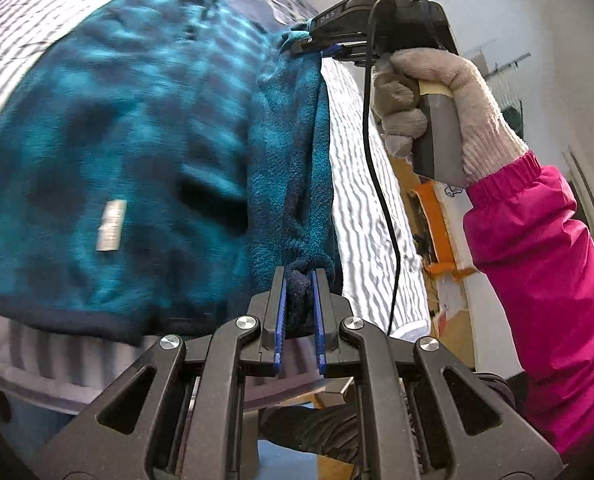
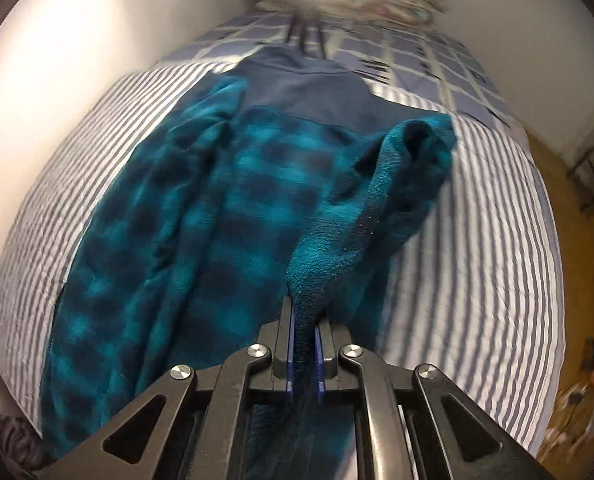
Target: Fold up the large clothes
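A large teal and navy plaid fleece garment point(image 1: 117, 140) lies spread on a striped bed cover point(image 2: 497, 220); it also shows in the right wrist view point(image 2: 217, 200). My left gripper point(image 1: 300, 280) is shut on a bunched edge of the fleece, near its navy hem. My right gripper point(image 2: 303, 320) is shut on another fold of the fleece and lifts it off the bed. In the left wrist view the right gripper point(image 1: 317, 42) holds the far end of the same raised fold, with a gloved hand point(image 1: 437, 92) on its handle.
The bed has a blue checked sheet point(image 2: 417, 60) and pillows point(image 2: 377, 4) at its far end. A white wall point(image 2: 77, 60) runs along the bed's left side. A wooden floor point(image 2: 577, 240) with clutter lies to the right. A pink sleeve point(image 1: 537, 280) is close by.
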A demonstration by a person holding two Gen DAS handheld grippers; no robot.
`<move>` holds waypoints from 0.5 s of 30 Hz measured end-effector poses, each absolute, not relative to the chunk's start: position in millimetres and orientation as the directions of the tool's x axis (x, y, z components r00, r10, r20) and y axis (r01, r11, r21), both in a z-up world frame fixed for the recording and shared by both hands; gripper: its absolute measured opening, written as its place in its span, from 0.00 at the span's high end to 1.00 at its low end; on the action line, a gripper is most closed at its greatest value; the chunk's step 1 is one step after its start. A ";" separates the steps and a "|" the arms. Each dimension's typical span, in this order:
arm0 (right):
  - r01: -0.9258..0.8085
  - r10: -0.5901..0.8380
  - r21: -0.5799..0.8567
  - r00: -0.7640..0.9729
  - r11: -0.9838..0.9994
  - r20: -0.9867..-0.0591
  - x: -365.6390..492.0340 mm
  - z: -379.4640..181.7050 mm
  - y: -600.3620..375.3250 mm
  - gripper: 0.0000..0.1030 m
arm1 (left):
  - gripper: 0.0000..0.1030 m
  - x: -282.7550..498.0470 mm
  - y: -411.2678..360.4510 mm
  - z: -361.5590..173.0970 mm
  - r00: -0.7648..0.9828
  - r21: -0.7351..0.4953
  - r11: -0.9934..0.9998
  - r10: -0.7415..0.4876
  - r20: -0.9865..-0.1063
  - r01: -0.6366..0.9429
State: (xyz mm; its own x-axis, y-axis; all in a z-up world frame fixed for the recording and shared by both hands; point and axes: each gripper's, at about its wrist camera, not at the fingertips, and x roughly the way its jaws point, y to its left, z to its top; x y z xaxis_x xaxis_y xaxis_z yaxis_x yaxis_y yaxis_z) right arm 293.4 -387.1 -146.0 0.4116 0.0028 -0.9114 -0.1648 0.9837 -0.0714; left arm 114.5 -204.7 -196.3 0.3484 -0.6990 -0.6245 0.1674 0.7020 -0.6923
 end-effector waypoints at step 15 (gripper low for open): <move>-0.337 -0.112 -0.247 0.373 0.909 -0.921 314.6 -214.9 -291.2 0.93 | 0.91 111.7 -165.9 -211.6 0.371 -0.653 0.752 -0.633 -0.680 0.085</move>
State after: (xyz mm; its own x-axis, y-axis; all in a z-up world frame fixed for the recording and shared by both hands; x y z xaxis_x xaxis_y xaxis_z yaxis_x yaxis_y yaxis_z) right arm 314.6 -291.2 -214.9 0.3733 -0.1120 -0.9209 -0.3367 0.9086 -0.2470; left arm 111.7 -165.9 -211.6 0.3712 -0.6327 -0.6796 0.0855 0.7521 -0.6535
